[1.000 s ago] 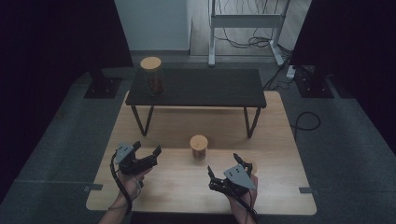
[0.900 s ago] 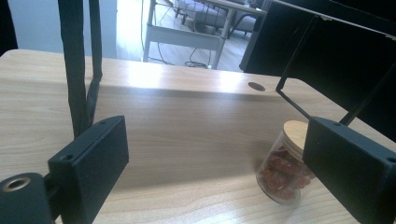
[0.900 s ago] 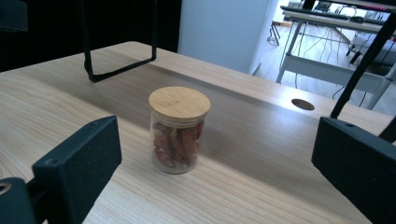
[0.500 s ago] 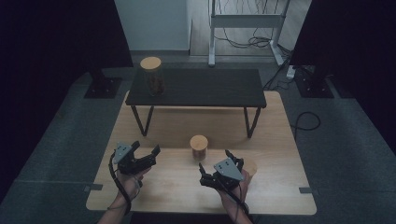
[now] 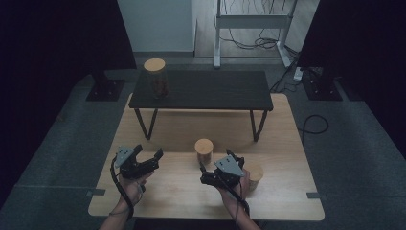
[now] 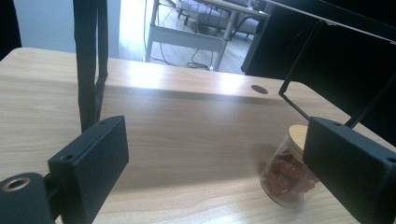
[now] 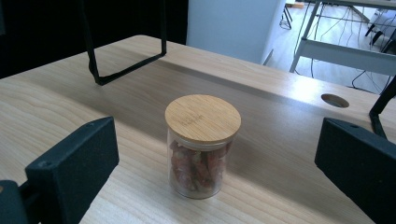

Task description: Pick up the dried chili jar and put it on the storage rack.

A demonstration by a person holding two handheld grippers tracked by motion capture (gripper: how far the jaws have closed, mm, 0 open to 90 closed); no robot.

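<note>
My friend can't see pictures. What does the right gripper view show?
A glass jar with a round wooden lid stands upright on a light wooden table, holding reddish-brown pieces. The right gripper is open, one black jaw on each side of the jar, neither touching it.

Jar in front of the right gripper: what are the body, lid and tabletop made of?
Jar: clear glass by the look, possibly plastic; reddish contents show through. Lid: light wood, likely bamboo, matte with fine grain. Tabletop: pale wood or wood-look laminate, smooth with long grain lines.
</note>
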